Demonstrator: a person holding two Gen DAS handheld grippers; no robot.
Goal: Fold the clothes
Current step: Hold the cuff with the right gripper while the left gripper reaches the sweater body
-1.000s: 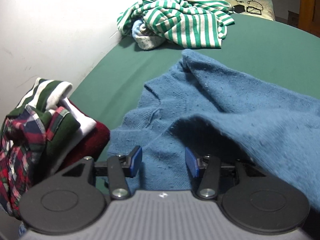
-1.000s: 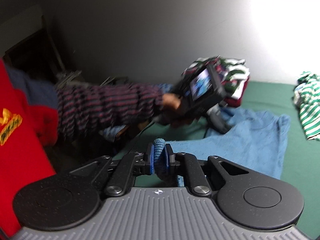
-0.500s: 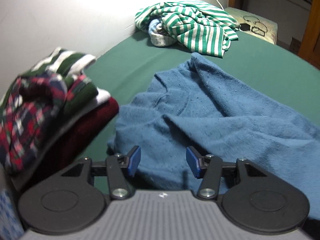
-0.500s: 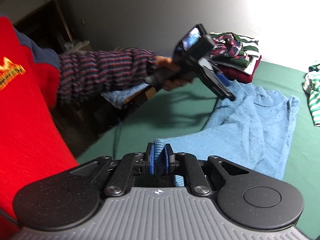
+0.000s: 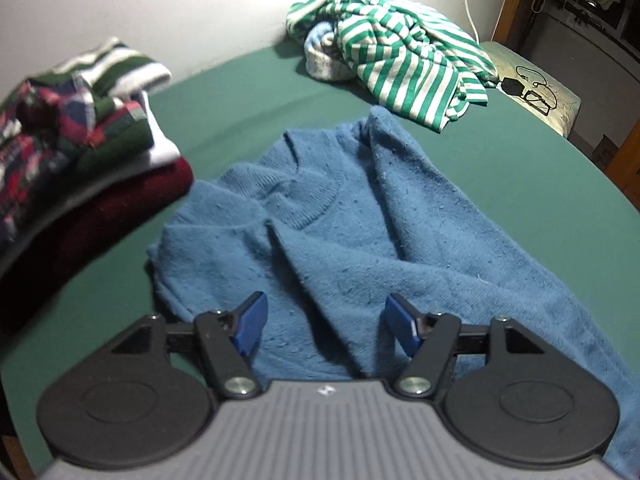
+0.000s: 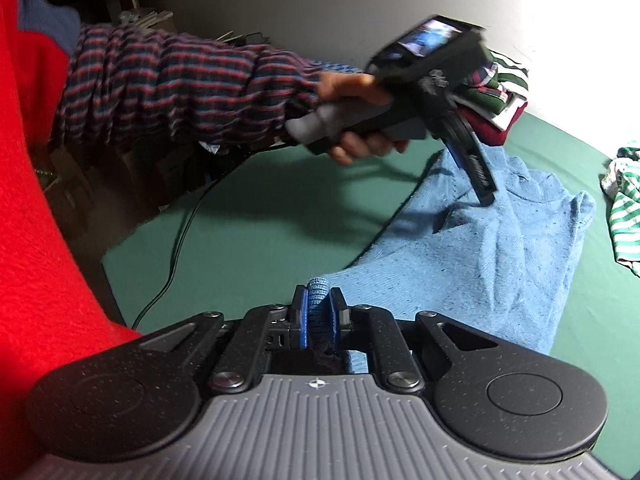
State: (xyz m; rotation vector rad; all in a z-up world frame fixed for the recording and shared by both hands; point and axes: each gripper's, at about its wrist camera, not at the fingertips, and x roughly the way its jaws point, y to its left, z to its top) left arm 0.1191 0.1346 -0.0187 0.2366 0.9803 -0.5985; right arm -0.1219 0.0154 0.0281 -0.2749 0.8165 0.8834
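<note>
A fold of the blue sweater (image 6: 318, 304) is being pinched by the closed right gripper (image 6: 319, 322). The left gripper (image 5: 324, 322) is being held open above the sweater, spread on the green surface (image 5: 500, 152) toward 12 o'clock.

Sweater (image 5: 360, 216) mid-table (image 5: 520, 160); folded stack (image 5: 80, 152) left, crumpled shirt (image 5: 400, 64) behind.

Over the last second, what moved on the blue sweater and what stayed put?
The left gripper, open and empty throughout, pulled back and rose, then came down toward the blue sweater near its collar; the raised fold has sunk flatter. Nothing was taken or let go. The right gripper stayed clamped on the sweater's edge. The folded stack and striped shirt lie where they were.
</note>
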